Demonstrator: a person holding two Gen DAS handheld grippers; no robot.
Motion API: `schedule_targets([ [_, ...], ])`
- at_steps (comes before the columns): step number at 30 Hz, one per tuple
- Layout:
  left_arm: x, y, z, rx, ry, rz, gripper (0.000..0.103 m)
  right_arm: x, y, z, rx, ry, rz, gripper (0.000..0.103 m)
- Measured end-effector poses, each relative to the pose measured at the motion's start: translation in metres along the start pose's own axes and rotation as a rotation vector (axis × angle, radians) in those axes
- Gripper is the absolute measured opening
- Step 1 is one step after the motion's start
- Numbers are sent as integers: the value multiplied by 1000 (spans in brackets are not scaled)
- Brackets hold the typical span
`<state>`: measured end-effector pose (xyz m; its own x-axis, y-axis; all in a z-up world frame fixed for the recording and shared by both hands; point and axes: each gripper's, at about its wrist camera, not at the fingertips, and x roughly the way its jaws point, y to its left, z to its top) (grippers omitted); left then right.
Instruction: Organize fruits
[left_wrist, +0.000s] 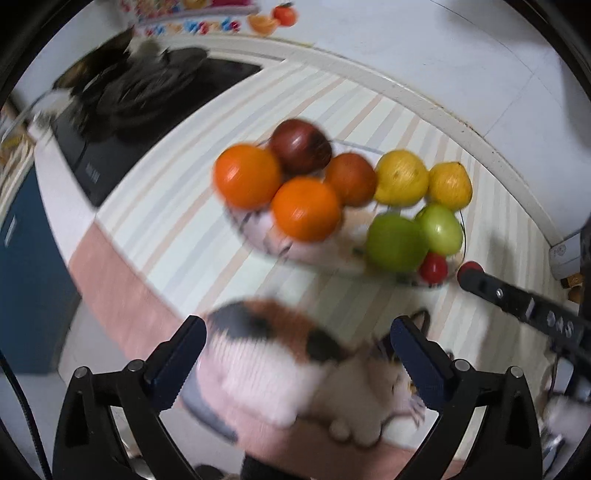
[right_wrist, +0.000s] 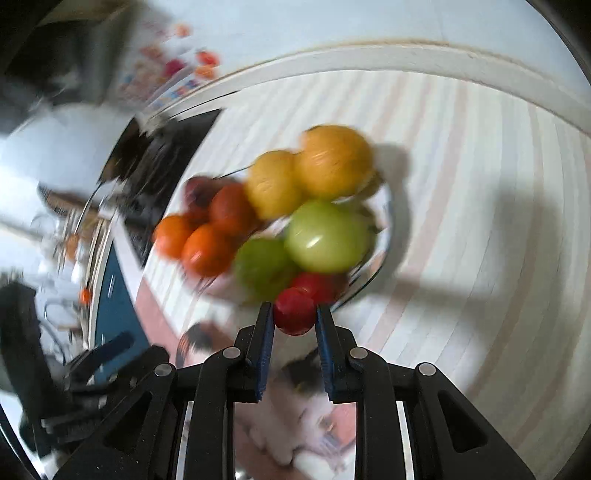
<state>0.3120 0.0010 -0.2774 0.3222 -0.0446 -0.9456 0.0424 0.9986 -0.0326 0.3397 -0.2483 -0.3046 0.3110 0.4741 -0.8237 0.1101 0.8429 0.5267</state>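
**Small red fruit gripped at the near rim of the fruit bowl**

Nearest, the right gripper (right_wrist: 294, 320) clamps a small red fruit (right_wrist: 294, 311), round, smooth and glossy, between its ribbed blue pads (right_wrist: 266, 345), just at the near edge of the bowl (right_wrist: 384, 240). The left gripper (left_wrist: 297, 326) stands wide apart, holding nothing, above a printed cat picture (left_wrist: 280, 354) (blurred) on the striped tablecloth (left_wrist: 166, 218). In the bowl, a second red fruit (right_wrist: 319, 286) sits just behind the held one. Beyond lie two shiny green apples (left_wrist: 397, 243), then two yellow fruits (left_wrist: 400, 177) on the right and three oranges (left_wrist: 306, 208) on the left. Farthest is a dark red apple (left_wrist: 301, 146).
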Motion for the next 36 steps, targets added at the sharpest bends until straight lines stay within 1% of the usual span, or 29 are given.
schedule_targets([
  [3,14,-10,13,25,10,7,102,6,-9,3,-5,-4,-18,24],
  [5,24,-13,18,34,23,6,102,10,-8,1,-18,-3,-24,25],
  [9,33,-15,21,38,35,2,102,21,-4,-11,-44,-26,-45,26],
  [12,33,-16,20,38,30,2,102,30,-2,-15,-41,-22,-67,30],
  [16,32,-18,19,43,25,-1,102,31,-8,-19,-22,-30,-71,39],
  [20,32,-18,20,40,21,-13,102,34,-5,-20,-15,-34,-90,52],
  [22,32,-18,19,44,22,-15,102,33,-3,-21,-21,-43,-98,56],
  [23,31,-19,19,47,23,-16,102,31,-3,-22,-20,-48,-104,60],
  [24,29,-20,19,52,22,-18,102,28,-2,-23,-18,-57,-117,65],
  [26,23,-22,16,67,9,-7,102,15,3,-28,-32,-83,-160,90],
  [27,20,-22,15,76,1,-1,102,8,7,-31,-50,-100,-189,91],
  [30,2,-25,10,114,-37,38,102,-20,27,-47,-130,-145,-301,92],
  [33,-25,-25,1,131,-79,54,102,-47,42,-61,-167,-182,-342,95],
  [36,-51,-21,-7,113,-114,63,102,-81,56,-76,-189,-218,-351,95],
])
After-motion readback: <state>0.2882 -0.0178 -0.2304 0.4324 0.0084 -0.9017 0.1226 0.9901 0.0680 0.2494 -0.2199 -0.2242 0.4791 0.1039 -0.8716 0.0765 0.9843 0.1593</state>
